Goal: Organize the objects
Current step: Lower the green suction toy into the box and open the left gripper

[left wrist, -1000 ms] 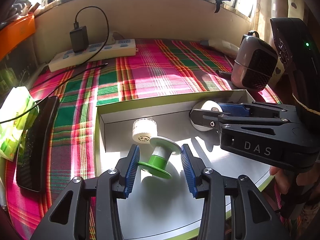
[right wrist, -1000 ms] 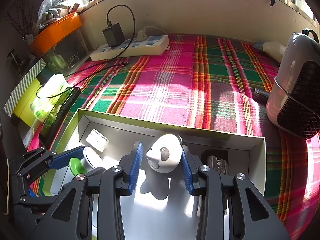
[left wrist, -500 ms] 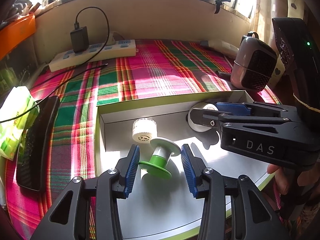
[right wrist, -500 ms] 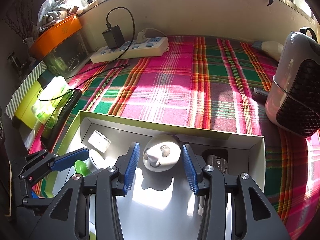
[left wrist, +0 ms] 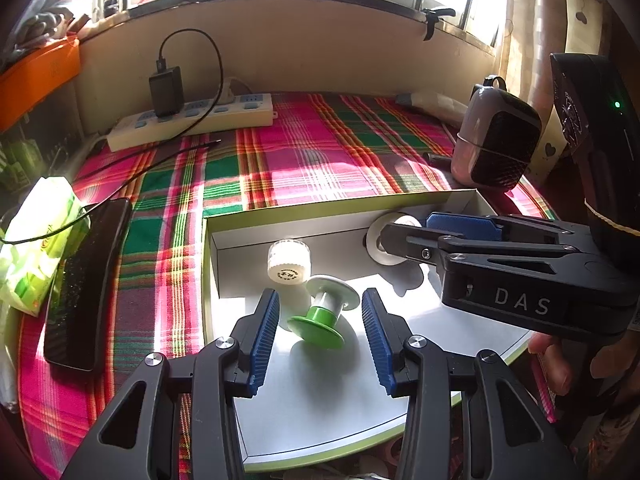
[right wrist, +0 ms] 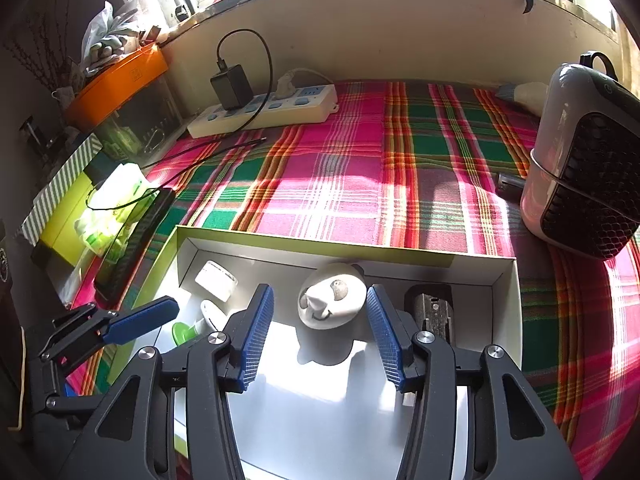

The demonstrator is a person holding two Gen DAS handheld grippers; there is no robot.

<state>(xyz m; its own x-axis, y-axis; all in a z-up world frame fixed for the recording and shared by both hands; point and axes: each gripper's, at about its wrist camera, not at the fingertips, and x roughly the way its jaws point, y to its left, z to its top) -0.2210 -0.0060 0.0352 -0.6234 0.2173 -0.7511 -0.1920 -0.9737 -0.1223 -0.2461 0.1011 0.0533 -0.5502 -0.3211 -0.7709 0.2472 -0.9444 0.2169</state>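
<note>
right wrist: one panda figure (right wrist: pixel 333 296), maybe four items, one box (right wrist: pixel 505 304).

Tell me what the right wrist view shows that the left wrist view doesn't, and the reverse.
Only the right wrist view shows the panda figure's face and the dark metal piece beside it, with the right gripper opening its jaws clear of the figure. Only the left wrist view shows the whole green spool between the open left gripper and the white cap's label. Both show the box, power strip and heater.
</note>
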